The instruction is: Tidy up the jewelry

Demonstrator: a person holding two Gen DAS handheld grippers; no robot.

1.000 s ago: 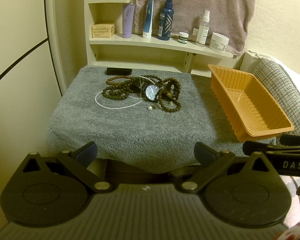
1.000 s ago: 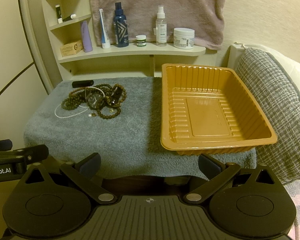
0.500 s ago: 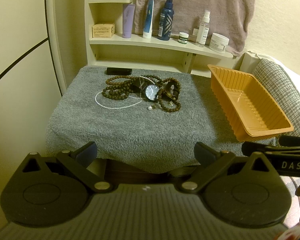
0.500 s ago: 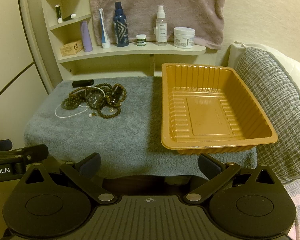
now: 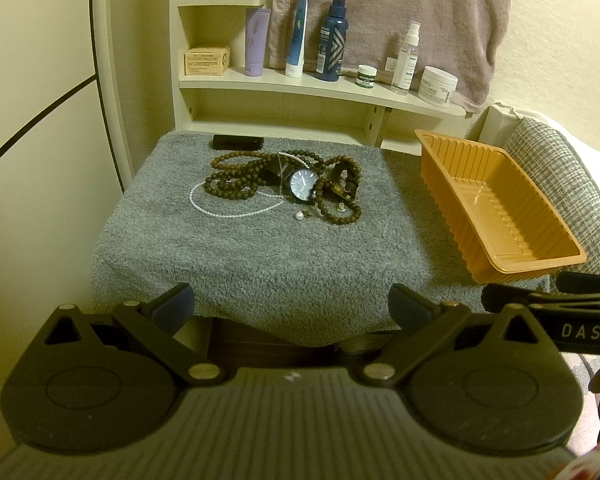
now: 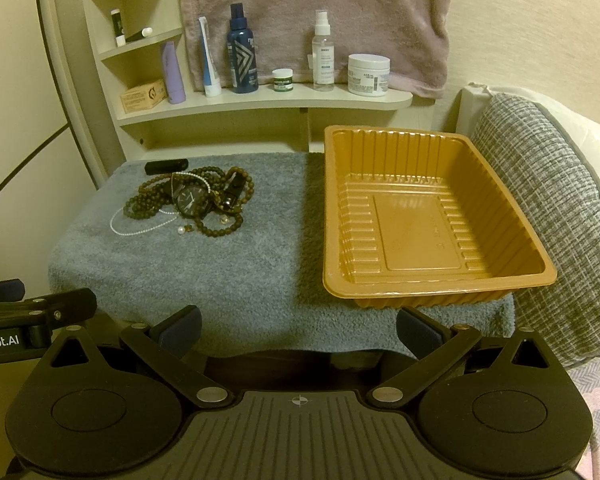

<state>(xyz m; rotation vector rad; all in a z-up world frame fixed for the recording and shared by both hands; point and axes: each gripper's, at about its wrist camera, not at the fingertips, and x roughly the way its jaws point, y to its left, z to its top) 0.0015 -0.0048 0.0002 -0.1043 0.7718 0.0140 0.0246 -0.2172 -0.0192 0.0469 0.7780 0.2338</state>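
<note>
my left gripper [image 5: 291, 304] hangs at the near edge of the grey towel [image 5: 268, 256], its two fingers spread wide with nothing between them. my right gripper [image 6: 299, 326] sits level with it, off to its right, equally wide apart and holding nothing. ahead of the left gripper, well apart from it toward the far side of the towel, lies the tangle of jewelry: dark wooden bead strands [image 5: 236, 178] looped over each other, a black watch [image 5: 303, 185] with a dark face lying in the middle of them, a thin pearl necklace [image 5: 220, 210] trailing out on the left, and a single pearl [image 5: 299, 216] loose on the towel just on my side of the watch. a small black case [image 5: 237, 143] rests beyond the heap at the towel's far edge. the orange tray [image 6: 432, 216] stands straight ahead of the right gripper, its near rim overhanging the towel edge just above the gripper's right finger. from the right gripper the heap is ahead and to the left, apart from the tray. beyond it all a shelf [image 6: 268, 106] carries bottles and jars under a hanging mauve towel [image 6: 312, 16].
</note>
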